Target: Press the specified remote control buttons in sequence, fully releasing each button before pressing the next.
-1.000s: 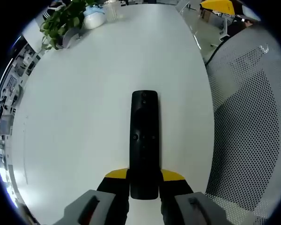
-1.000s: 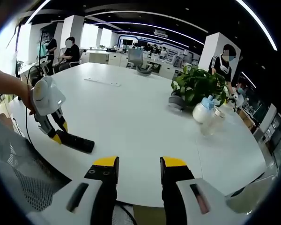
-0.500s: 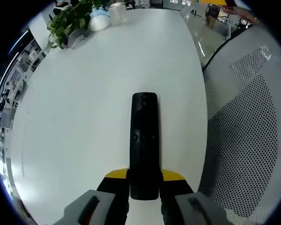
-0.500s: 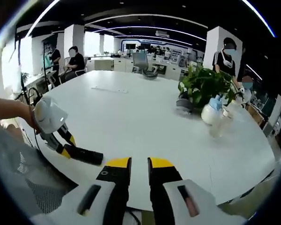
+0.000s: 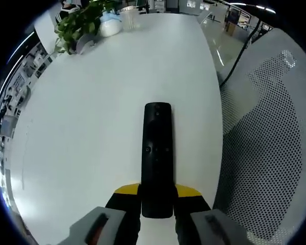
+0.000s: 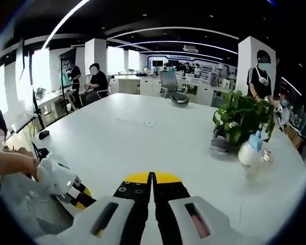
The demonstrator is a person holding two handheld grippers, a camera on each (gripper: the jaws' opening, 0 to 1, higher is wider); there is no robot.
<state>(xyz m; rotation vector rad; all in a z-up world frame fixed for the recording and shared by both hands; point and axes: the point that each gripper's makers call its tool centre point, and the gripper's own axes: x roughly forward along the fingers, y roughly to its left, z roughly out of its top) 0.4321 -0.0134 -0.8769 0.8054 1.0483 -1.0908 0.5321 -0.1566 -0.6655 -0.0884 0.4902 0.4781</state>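
A long black remote control (image 5: 157, 155) lies flat along the white table (image 5: 102, 102), its buttons facing up. My left gripper (image 5: 157, 196) is shut on the remote's near end, yellow-tipped jaws on either side. In the right gripper view my right gripper (image 6: 152, 179) is shut with nothing between its yellow tips, held above the table. The left gripper (image 6: 66, 185) comes into that view at lower left, a person's hand (image 6: 13, 161) on it; the remote is hidden there behind the right gripper's body.
A potted green plant (image 6: 242, 117) and a white spray bottle (image 6: 249, 152) stand at the table's far side, also plant (image 5: 81, 23). A mesh chair (image 5: 268, 138) stands at the table's edge by the remote. A paper strip (image 6: 135, 121) lies mid-table. People sit and stand beyond.
My right gripper has closed from open to fully shut and its view has risen and swung. The left gripper keeps its hold on the remote; only its view shifted slightly.
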